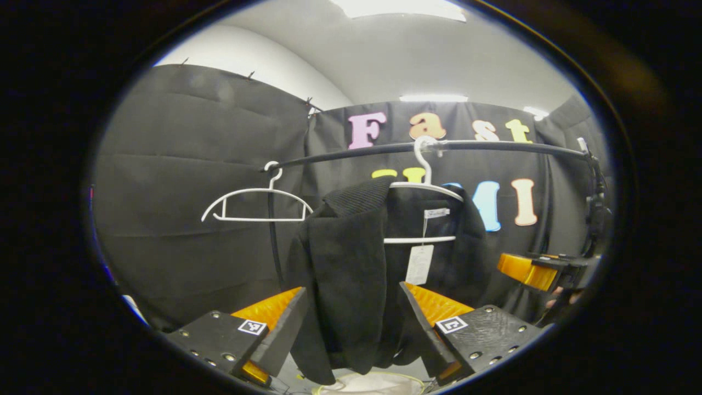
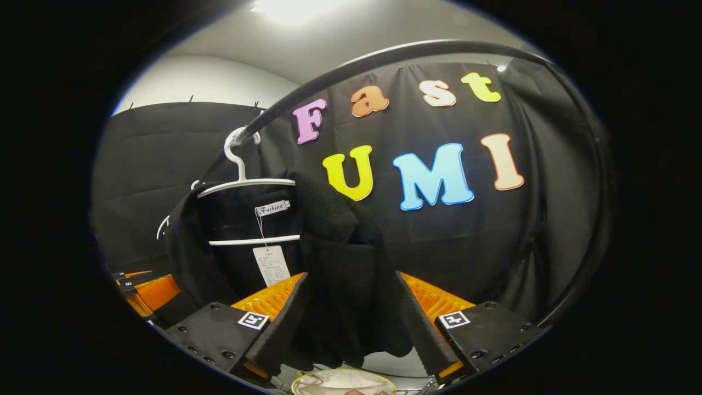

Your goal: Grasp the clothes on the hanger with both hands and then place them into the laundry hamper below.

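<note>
Black jacket (image 1: 351,263) hangs between fingers of both claws, left claw (image 1: 351,340) and right claw (image 2: 351,334) wide open, no squeeze; hamper (image 2: 343,382) straight below.

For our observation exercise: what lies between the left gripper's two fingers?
In the left gripper view, a hanging fold of the black garment lies between the left gripper fingers.

A black garment (image 2: 334,258) is draped on a white hanger (image 2: 241,181) hooked over a dark rail (image 2: 351,66). One hanging fold is flanked by the right tool (image 2: 351,323) — whether its fingers press the cloth cannot be told. A paper tag (image 2: 272,265) dangles inside the collar. The laundry hamper's (image 2: 343,382) pale rim is seen below — the other tool (image 2: 148,293) at far left.
</note>
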Available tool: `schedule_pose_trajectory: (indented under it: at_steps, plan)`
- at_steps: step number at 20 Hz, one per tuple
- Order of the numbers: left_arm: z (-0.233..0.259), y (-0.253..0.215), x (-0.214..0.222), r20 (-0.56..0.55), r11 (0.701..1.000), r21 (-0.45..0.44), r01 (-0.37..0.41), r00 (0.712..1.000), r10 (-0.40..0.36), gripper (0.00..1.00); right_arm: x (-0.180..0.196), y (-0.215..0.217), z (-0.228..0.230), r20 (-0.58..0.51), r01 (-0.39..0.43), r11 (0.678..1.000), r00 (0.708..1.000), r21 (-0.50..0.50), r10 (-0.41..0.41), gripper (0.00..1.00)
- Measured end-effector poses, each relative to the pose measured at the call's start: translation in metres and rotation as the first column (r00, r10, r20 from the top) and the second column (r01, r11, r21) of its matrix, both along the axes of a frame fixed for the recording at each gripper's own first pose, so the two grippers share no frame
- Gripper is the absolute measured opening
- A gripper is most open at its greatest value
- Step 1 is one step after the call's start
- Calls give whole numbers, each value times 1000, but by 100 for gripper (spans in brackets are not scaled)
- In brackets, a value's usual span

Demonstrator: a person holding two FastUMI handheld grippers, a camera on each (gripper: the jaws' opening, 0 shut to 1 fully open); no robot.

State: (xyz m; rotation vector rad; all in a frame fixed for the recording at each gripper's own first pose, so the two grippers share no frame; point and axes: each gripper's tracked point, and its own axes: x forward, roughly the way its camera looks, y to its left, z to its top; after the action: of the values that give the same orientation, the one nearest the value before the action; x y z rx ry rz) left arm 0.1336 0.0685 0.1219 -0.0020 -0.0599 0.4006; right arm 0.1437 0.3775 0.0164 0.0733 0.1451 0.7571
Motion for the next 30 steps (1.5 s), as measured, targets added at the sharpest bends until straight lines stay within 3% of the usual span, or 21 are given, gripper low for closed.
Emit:
schedule_pose_trajectory:
  at_steps: [6, 12, 17, 18, 20, 21, 25, 26, 28, 29, 30]
  plan:
    - [-5, 11, 43, -14, 993, -71, -97, 995, 97, 96, 14, 49, -23, -43, -105, 994, 994, -33, 104, 98]
    - [-9, 26, 76, -26, 979, -80, -186, 982, 185, 96, 35, 74, -34, -29, -89, 995, 996, -49, 88, 98]
    - [-9, 31, 92, -39, 974, -33, -225, 974, 223, 96, 51, 87, -31, -20, -78, 997, 997, -23, 78, 98]
    - [-8, 32, 93, -37, 973, -32, -227, 974, 225, 96, 53, 89, -31, -21, -76, 997, 997, -16, 75, 90]
    - [-7, 33, 94, -32, 974, -46, -223, 974, 222, 96, 57, 94, -30, -21, -75, 997, 997, -9, 75, 87]
    - [-8, 35, 95, -32, 974, -53, -220, 975, 219, 96, 61, 96, -29, -17, -72, 997, 997, -7, 72, 94]
    - [-7, 46, 86, -38, 970, -52, -237, 971, 235, 63, 74, 96, -29, -51, -50, 998, 997, 24, 51, 33]
    - [-3, 51, 80, -27, 964, -43, -264, 964, 263, 43, 77, 95, -27, -62, -51, 998, 997, 40, 53, 18]
    - [1, 50, 72, -14, 968, -48, -248, 969, 247, 5, 69, 106, -25, -89, -139, 987, 985, 80, 146, 10]
    - [0, 43, 73, -11, 972, -57, -228, 974, 228, 5, 66, 113, -25, -107, -182, 977, 975, 109, 194, 10]
    - [1, 43, 72, -2, 974, -65, -217, 976, 217, 2, 65, 113, -25, -112, -213, 970, 968, 115, 226, 2]
